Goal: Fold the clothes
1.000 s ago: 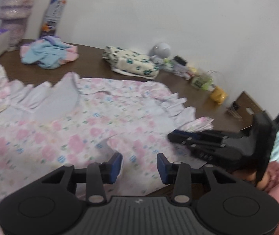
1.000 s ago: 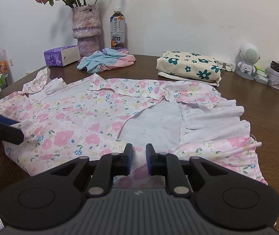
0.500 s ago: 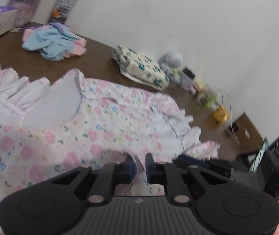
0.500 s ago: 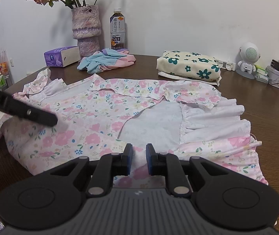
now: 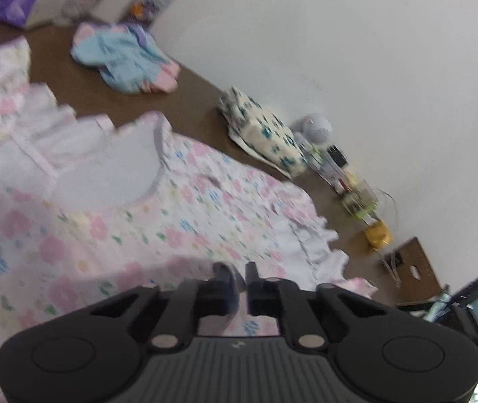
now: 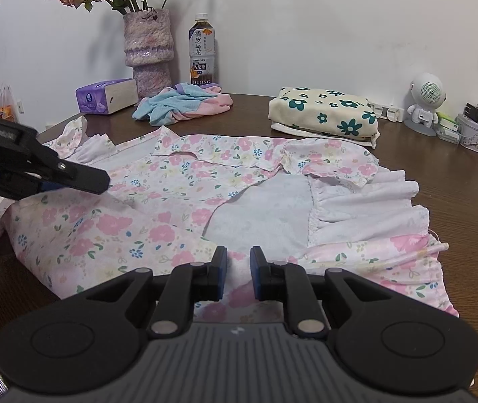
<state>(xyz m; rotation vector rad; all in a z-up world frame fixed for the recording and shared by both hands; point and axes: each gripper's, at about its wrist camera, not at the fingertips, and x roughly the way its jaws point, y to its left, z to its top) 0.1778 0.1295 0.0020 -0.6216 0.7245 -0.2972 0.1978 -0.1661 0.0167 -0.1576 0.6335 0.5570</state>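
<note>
A pink floral dress (image 6: 205, 181) with white ruffles lies spread on the brown table (image 6: 467, 181). In the left wrist view the dress (image 5: 104, 235) fills the lower left. My left gripper (image 5: 237, 282) is shut on a fold of its near edge, which shows pinched between the pads. The right wrist view has the left gripper (image 6: 103, 181) at the left, its tips down on the cloth, which rises toward them. My right gripper (image 6: 238, 268) sits at the dress's near hem, with fabric filling the narrow gap between its pads.
Along the back wall stand a folded flower-print cloth (image 6: 323, 114), a bunched blue and pink garment (image 6: 178, 104), a purple tissue box (image 6: 104, 95), a vase (image 6: 146, 50), a tea bottle (image 6: 202, 53) and a white robot-shaped speaker (image 6: 423, 100). Small boxes (image 6: 474, 131) crowd the right edge.
My left gripper has moved in over the dress's edge, rolled, and gone from open to shut on the fabric. The right gripper has kept still.
</note>
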